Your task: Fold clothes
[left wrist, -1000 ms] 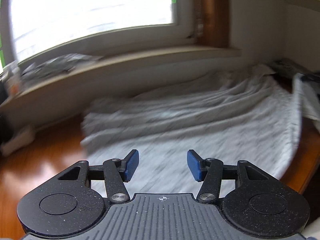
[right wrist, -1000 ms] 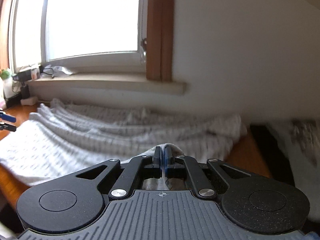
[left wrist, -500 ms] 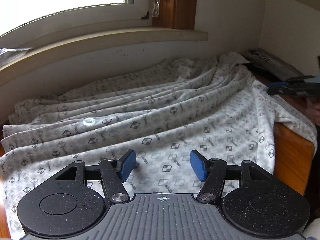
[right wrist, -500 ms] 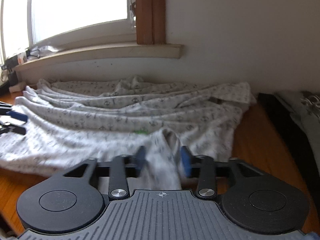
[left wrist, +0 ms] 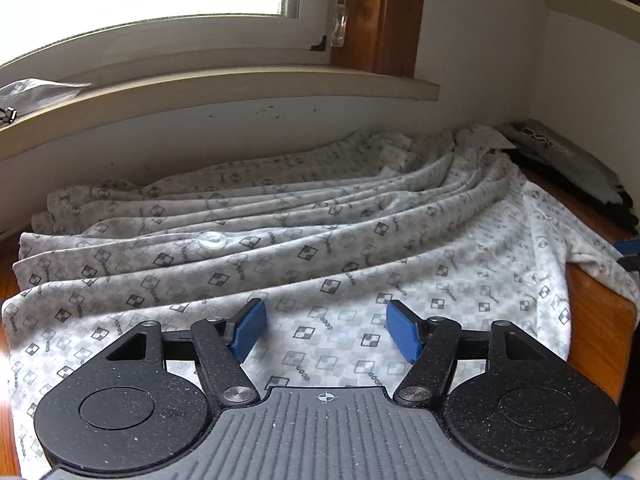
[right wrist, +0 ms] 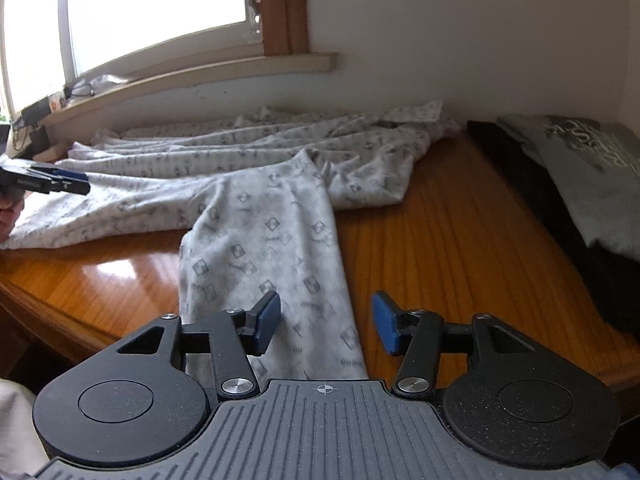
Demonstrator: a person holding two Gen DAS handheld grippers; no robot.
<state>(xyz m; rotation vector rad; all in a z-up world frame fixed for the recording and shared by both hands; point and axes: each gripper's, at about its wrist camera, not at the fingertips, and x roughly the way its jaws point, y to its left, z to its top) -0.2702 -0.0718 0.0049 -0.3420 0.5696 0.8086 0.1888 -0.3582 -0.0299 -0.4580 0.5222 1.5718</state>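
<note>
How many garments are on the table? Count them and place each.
3: the patterned garment spread across the middle, a grey printed shirt at the right end, a black garment under it. More may be hidden beneath.

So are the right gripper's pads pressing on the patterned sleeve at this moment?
Apart. In the right wrist view the right gripper has its jaws spread, and the sleeve lies flat on the table between them, clear of both pads.

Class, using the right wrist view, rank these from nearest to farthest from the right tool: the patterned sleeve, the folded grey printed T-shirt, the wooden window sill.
1. The white-grey patterned sleeve, directly beneath and ahead of the right tool.
2. The folded grey printed T-shirt, at the table's right side.
3. The pale wooden window sill, on the back wall, upper left.
</note>
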